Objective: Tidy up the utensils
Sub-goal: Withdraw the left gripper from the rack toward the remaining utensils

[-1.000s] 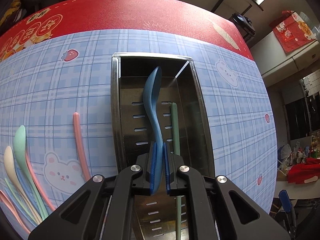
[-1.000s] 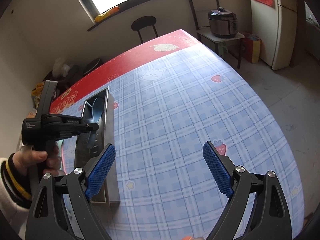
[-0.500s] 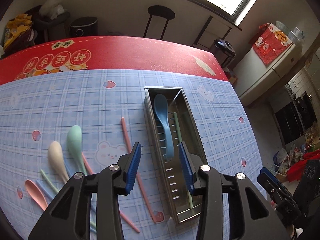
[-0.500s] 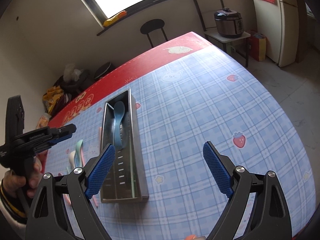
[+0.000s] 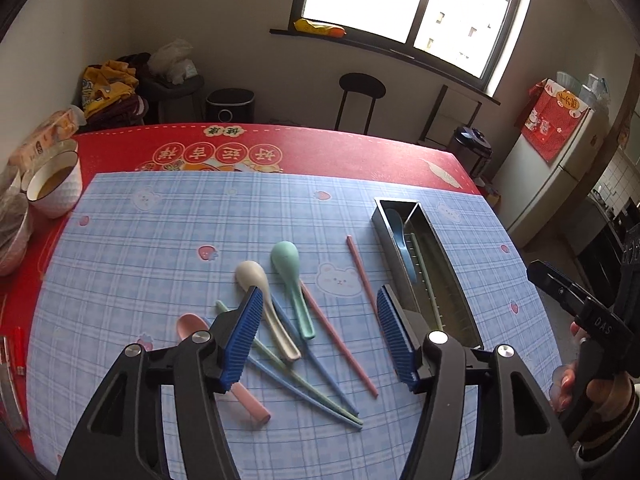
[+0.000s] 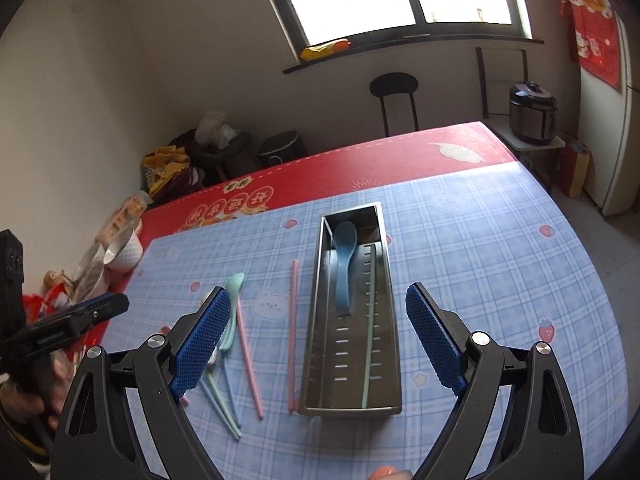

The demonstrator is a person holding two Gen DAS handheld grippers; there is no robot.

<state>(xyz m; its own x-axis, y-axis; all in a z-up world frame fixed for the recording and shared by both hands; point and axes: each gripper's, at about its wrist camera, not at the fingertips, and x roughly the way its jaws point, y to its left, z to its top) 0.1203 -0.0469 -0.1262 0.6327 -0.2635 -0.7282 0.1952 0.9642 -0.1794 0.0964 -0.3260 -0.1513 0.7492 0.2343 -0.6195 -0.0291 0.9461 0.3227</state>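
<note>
A steel tray [image 5: 450,276] lies on the blue checked mat, right of centre, with a blue spoon [image 5: 403,240] and a green chopstick [image 5: 425,276] inside it. My left gripper [image 5: 319,294] hovers above the loose pile; its jaws are opening and nothing is between them. Under it lie a green spoon [image 5: 289,270], a cream spoon [image 5: 256,284], a pink spoon [image 5: 191,326], two pink chopsticks [image 5: 360,268] and blue and green chopsticks [image 5: 308,390]. My right gripper [image 6: 318,292] is open and empty, above the near end of the tray [image 6: 387,360].
Two bowls [image 5: 54,188] and packets crowd the table's far left corner. Red items [image 5: 18,350] lie at the left edge. A stool [image 5: 362,94] and a rice cooker [image 6: 532,112] stand beyond the table. A hand [image 5: 576,380] holds the right gripper's handle.
My left gripper let go of the blue spoon in the tray, opened, and pulled back up and left over the loose utensils. My right gripper swung until the tray lay between its fingers.
</note>
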